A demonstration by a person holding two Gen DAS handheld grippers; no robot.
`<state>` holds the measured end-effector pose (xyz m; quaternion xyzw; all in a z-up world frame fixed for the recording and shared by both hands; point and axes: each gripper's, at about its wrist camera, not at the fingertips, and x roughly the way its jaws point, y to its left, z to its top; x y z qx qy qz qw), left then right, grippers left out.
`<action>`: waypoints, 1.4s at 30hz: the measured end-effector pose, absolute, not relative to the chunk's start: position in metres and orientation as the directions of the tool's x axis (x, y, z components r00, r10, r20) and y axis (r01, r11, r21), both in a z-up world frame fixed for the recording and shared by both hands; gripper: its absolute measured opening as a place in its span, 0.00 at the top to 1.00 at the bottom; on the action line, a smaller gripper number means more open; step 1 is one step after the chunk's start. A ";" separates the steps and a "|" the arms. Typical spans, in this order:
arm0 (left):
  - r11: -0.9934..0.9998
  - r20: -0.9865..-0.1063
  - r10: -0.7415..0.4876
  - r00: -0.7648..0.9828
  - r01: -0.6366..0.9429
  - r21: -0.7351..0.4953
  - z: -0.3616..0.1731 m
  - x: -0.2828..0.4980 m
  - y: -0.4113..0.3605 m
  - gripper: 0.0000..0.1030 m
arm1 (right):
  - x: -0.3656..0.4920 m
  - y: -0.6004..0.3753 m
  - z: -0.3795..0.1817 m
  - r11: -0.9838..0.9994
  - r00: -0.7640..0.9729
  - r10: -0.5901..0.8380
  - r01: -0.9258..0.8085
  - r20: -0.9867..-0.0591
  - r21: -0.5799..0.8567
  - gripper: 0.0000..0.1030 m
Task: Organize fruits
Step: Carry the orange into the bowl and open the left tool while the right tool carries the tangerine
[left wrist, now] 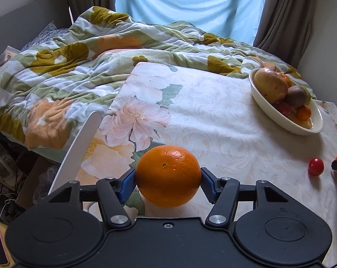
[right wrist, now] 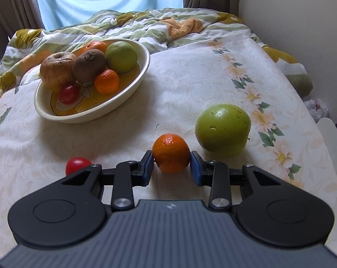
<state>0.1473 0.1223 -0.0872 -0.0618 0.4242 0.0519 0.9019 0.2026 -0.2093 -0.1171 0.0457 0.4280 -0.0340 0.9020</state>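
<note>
I've got fruit in both tools at once. My left gripper (left wrist: 168,179) is pinching the big orange (left wrist: 168,176) across its widest part, blue pads (left wrist: 127,184) against either flank, the fruit low over the flowered tablecloth (left wrist: 213,120) near the table's front edge; whether it's touching the cloth or just clear of it, I can't tell from this angle. It looks dense and fairly heavy, with a firm, pebbled rind that should give decent friction. But it's round, so anything off the equator would let it roll out. Grip looks centred, I'd keep it there.

My right gripper (right wrist: 171,166) has its jaws drawn in on the small mandarin (right wrist: 171,153), pads on both sides, down at table level. Lighter and softer, with a loose skin that can dent, so I judge a gentle squeeze is plenty.

Just beside it to the right sits a green apple (right wrist: 222,129), hard and smooth, probably the slipperiest thing out here. A cherry tomato (right wrist: 77,164) lies off to the left, thin-skinned and easy to burst.

The cream bowl (right wrist: 132,82) is farther back on the left, already crowded: a wrinkled apple (right wrist: 56,70), a brown kiwi-like fruit (right wrist: 89,65), a green citrus (right wrist: 121,55), two more mandarins and another tomato. The only free space I see is the front, where the painted bottom shows. The orange will want setting down low, not dropping.
</note>
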 end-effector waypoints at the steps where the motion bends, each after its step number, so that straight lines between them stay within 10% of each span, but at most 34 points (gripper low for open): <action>1: 0.987 -0.769 0.038 0.638 -0.143 -0.070 -0.085 0.145 0.122 0.37 | 0.201 -0.209 -0.115 0.994 0.634 -0.022 0.096 -0.773 0.050 0.51; 42: 0.994 -0.660 -0.084 0.746 0.017 -0.108 0.015 0.184 -0.008 0.37 | 0.214 -0.240 0.015 0.987 0.716 0.156 -0.134 -0.681 0.086 0.51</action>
